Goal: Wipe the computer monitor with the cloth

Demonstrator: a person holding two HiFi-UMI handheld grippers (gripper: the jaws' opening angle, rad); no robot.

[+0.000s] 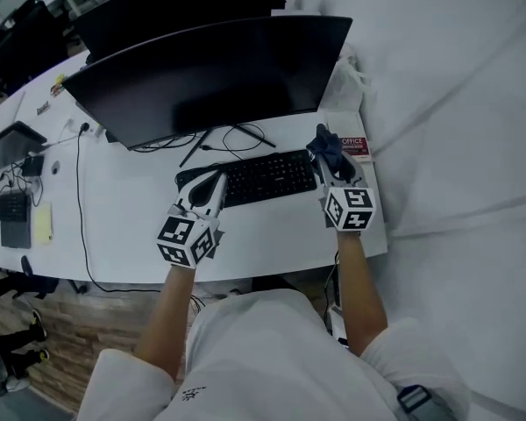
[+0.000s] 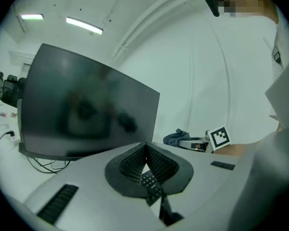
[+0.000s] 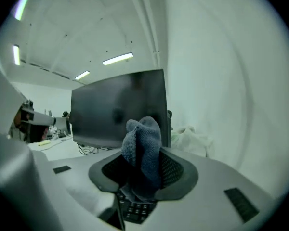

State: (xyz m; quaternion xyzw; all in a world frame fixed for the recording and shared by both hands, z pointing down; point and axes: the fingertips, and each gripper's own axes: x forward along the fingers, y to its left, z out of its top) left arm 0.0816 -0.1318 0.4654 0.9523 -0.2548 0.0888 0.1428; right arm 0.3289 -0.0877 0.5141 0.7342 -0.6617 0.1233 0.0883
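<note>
The person holds a claw in each hand over a white desk. A big dark monitor stands at the back of the desk, and its screen is dark. A black keyboard lies in front of it.

The right claw is squeezed tight on the blue cloth. The cloth is bunched up and sticks up out of the jaws. This claw is over the right end of the keyboard, in front of the right edge of the monitor. The cloth is near the screen but does not touch it.

The left claw is pinched closed with nothing in it. Its tips meet, and a bit of the keyboard shows through a small gap under them. It hangs over the left end of the keyboard.

Black wires lie under the monitor. A small red and white box sits on the desk just right of the cloth. A white crumpled bag lies by the right side of the monitor
</note>
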